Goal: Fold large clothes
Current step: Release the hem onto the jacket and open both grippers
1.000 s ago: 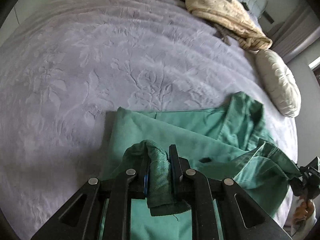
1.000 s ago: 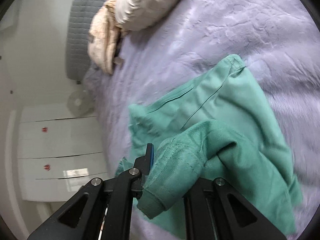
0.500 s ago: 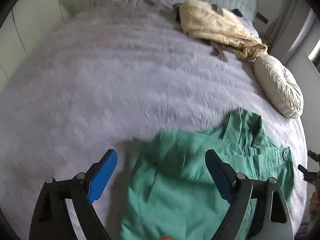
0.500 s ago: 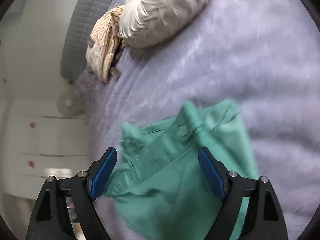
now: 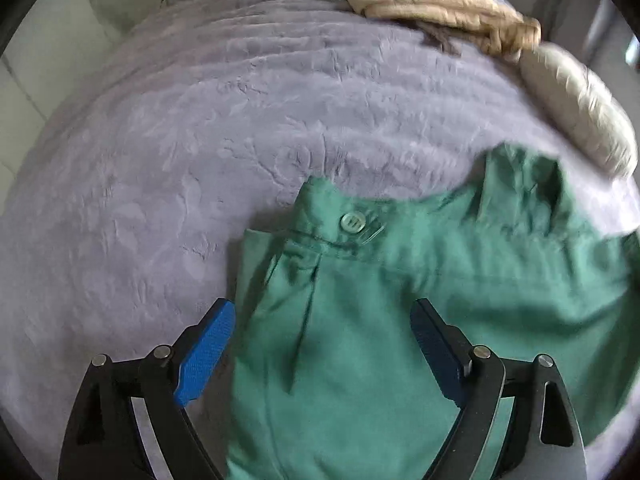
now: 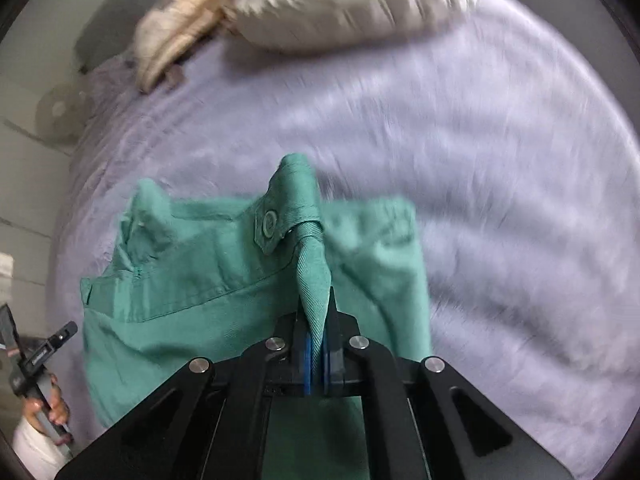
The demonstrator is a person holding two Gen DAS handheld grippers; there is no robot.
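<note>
Green trousers [image 5: 400, 300] lie crumpled on the lilac bedcover [image 5: 200, 140], waistband button [image 5: 352, 222] facing up. My left gripper [image 5: 320, 312] hovers just above them, jaws wide open, blue pads on either side of the cloth without pressing it. In the right wrist view my right gripper [image 6: 317, 332] is shut on a pinched ridge of the waistband of the trousers [image 6: 192, 288], just right of the button [image 6: 269, 223]. That ridge rises tight into the jaws.
A white round pillow [image 5: 580, 112] and a beige knit garment [image 5: 432, 0] lie at the bed's far end. A person's hand [image 6: 48, 404] holding the other gripper's handle shows at the lower left of the right wrist view. A fan [image 6: 56, 114] stands beyond the bed.
Both grippers let go of the green cloth and opened wide. The right one has since shut again on the waistband beside the button. The left stays open and has shifted over the trousers.
</note>
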